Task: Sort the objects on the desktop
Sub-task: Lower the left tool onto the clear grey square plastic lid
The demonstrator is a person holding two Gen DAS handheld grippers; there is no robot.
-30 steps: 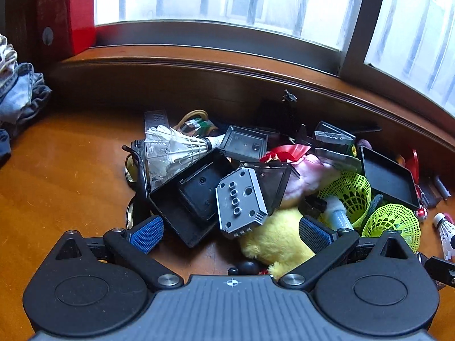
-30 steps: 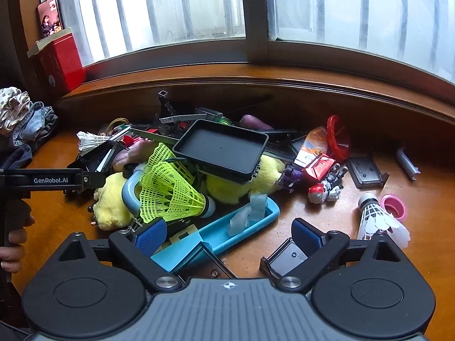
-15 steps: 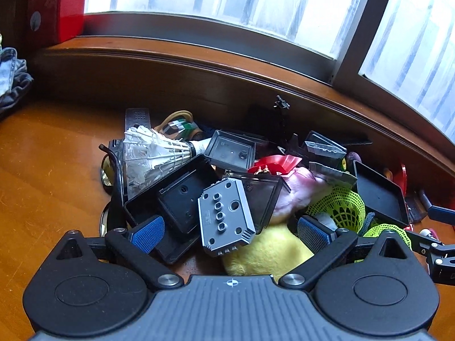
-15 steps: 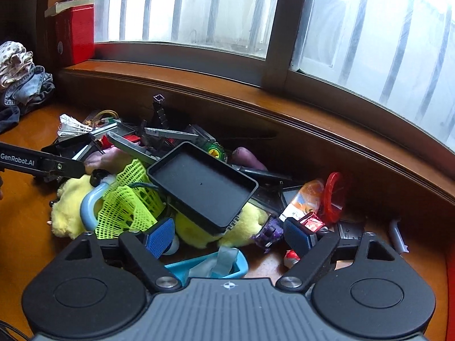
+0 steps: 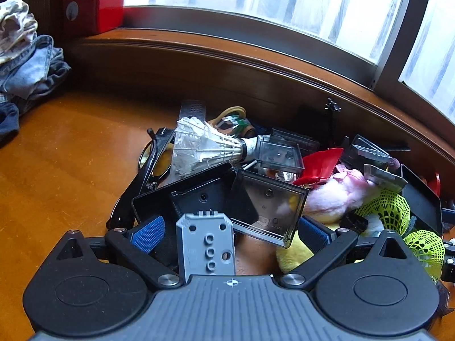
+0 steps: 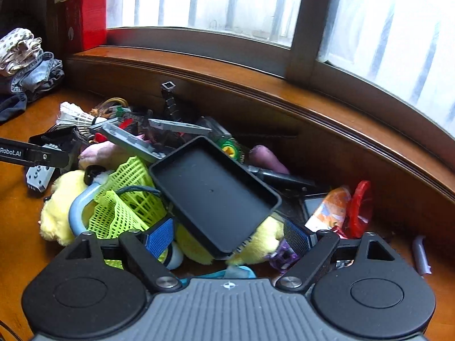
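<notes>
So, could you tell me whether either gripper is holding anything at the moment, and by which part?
Nothing is held. The left gripper is open around the grey plate; the right gripper is open around the black tray.

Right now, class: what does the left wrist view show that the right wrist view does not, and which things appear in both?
Left wrist only: black-framed glasses at the pile's left edge and a smoky clear box leaning in front of the open left gripper.
Right wrist only: an orange snack packet beside a red disc, past the open right gripper.
Both: the white shuttlecock, grey plate, yellow plush and red box.
</notes>
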